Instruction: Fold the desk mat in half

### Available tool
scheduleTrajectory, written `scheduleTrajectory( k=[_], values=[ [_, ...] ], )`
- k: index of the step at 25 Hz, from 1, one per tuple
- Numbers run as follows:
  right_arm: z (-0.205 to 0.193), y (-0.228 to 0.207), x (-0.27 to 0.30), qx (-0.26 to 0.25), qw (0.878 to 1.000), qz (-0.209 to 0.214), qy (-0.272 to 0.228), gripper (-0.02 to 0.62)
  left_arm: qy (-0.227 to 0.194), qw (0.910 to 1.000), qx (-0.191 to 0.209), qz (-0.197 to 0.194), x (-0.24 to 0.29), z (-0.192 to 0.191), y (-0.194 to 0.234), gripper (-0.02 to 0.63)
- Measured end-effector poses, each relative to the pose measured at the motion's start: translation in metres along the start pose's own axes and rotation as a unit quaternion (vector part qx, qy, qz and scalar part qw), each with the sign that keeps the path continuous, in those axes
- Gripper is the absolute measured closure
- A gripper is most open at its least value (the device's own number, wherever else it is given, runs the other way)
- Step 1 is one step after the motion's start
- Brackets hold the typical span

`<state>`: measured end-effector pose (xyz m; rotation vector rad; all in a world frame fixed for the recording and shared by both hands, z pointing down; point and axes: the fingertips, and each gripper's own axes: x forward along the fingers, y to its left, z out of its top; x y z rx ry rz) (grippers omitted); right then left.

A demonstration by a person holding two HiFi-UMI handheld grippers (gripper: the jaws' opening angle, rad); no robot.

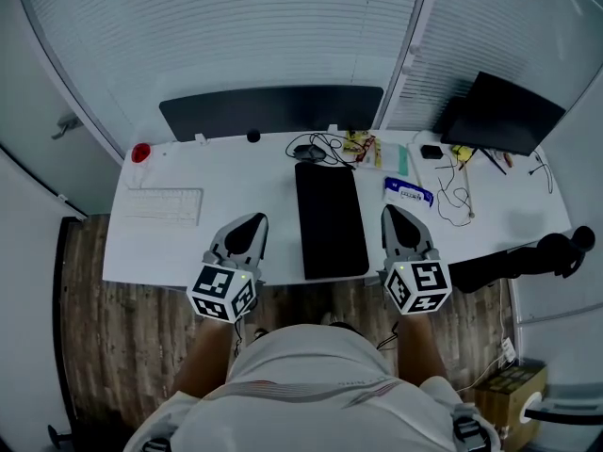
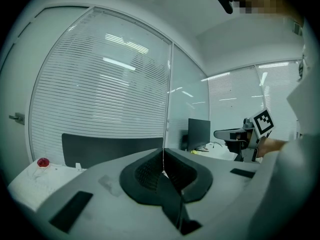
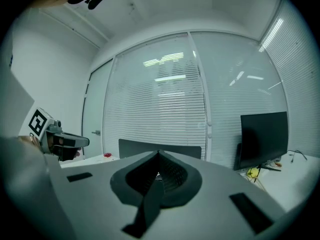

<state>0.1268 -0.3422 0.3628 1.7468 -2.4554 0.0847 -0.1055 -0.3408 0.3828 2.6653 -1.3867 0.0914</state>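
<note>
A black desk mat (image 1: 331, 218) lies on the white desk (image 1: 245, 168), a narrow strip running from the cables at the back to the front edge. My left gripper (image 1: 252, 221) hovers over the desk left of the mat, shut and holding nothing. My right gripper (image 1: 390, 213) hovers just right of the mat, also shut and empty. Neither touches the mat. In the left gripper view the jaws meet in a thin line at my left gripper (image 2: 163, 170). In the right gripper view my right gripper (image 3: 158, 173) is likewise closed, tilted up toward the blinds.
A white keyboard (image 1: 164, 205) lies at the left and a red object (image 1: 140, 152) sits at the back left. Tangled cables (image 1: 318, 149), a blue-white packet (image 1: 407, 192) and small items crowd the back right. A black monitor (image 1: 502, 113) and a dark panel (image 1: 271, 109) stand behind.
</note>
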Motion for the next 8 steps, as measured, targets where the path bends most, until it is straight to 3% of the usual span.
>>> scheduleTrajectory(
  k=[8],
  values=[
    [-0.0023,0.0075,0.0077,-0.007,1.000,0.010,0.011,0.545,0.001,1.0000,-0.003,-0.003,0.0010,-0.0007,0.0024,0.591]
  ],
)
